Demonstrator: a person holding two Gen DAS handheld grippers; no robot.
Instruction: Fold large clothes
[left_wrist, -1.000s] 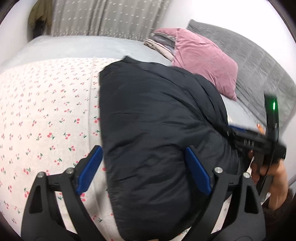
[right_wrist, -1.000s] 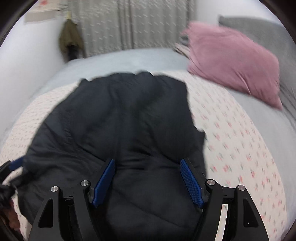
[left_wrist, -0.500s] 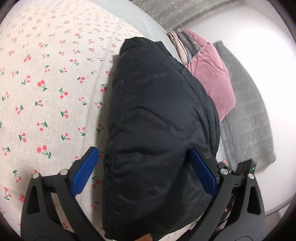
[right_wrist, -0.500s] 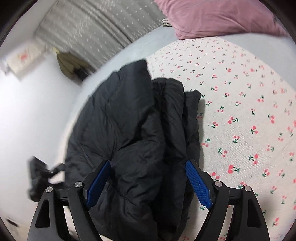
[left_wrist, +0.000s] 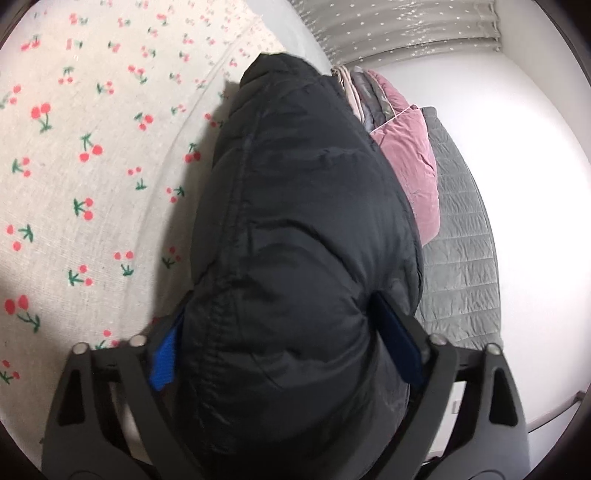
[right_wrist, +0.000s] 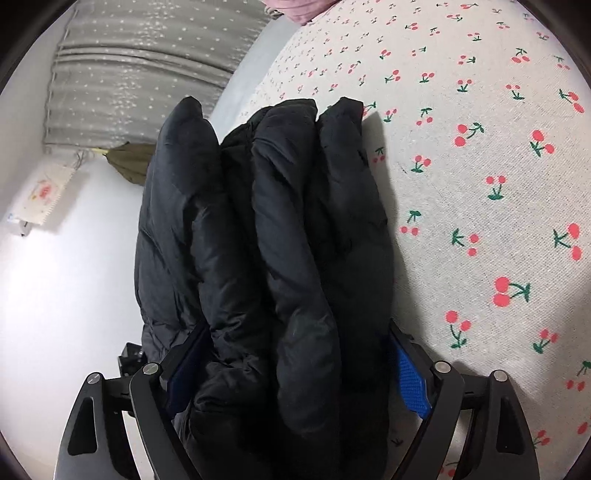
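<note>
Our left claw (left_wrist: 284, 354) and right claw (right_wrist: 297, 373) each grip a thick bunch of the black puffer jacket (left_wrist: 306, 221), lifted beside the cherry-print bed (right_wrist: 480, 184). We judge it already folded into layers, with setting down and neatening left.

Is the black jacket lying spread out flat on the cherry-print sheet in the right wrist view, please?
No, the black jacket is bunched in thick folds between the fingers of the right gripper, beside the cherry-print sheet.
</note>
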